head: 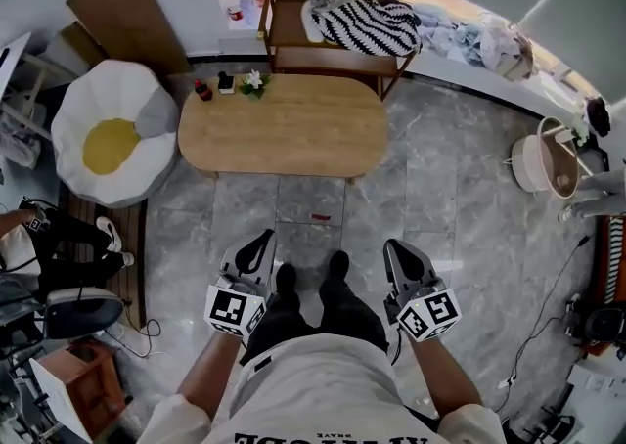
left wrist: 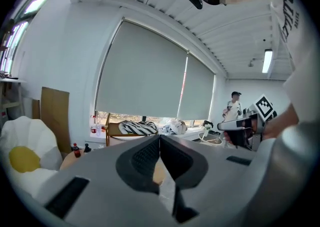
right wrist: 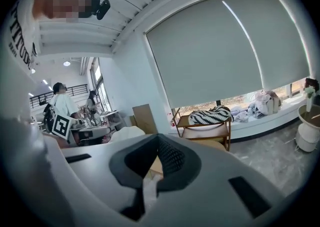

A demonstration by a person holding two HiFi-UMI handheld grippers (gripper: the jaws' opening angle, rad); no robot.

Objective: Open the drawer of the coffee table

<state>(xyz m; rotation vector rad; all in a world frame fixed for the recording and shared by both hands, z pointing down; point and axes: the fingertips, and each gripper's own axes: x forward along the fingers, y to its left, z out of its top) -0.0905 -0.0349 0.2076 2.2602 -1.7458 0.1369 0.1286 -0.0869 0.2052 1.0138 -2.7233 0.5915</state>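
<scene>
Coffee table (head: 284, 127), a low oval of pale wood, stands on the grey marble floor (head: 460, 188) ahead of the person, well apart from both grippers. Its drawer cannot be made out from above. At the far left end of the tabletop sit a small red-capped bottle (head: 202, 90), a dark little object (head: 226, 83) and a sprig of white flowers (head: 254, 81), close together in a row. Behind the table a wooden bench (head: 333, 59) against the window wall carries a black-and-white striped cloth (head: 372, 22). To the table's left lies a beanbag (head: 112, 134) shaped like a fried egg, white with a yellow middle.

The person stands with black shoes (head: 286, 281) side by side. The left gripper (head: 256, 248) is held out just left of the feet and the right gripper (head: 401, 256) just right of them, both pointing toward the table and above bare floor. Each gripper's own view shows its jaws closed tip to tip with nothing caught between them: left (left wrist: 160, 138), right (right wrist: 159, 137).
</scene>
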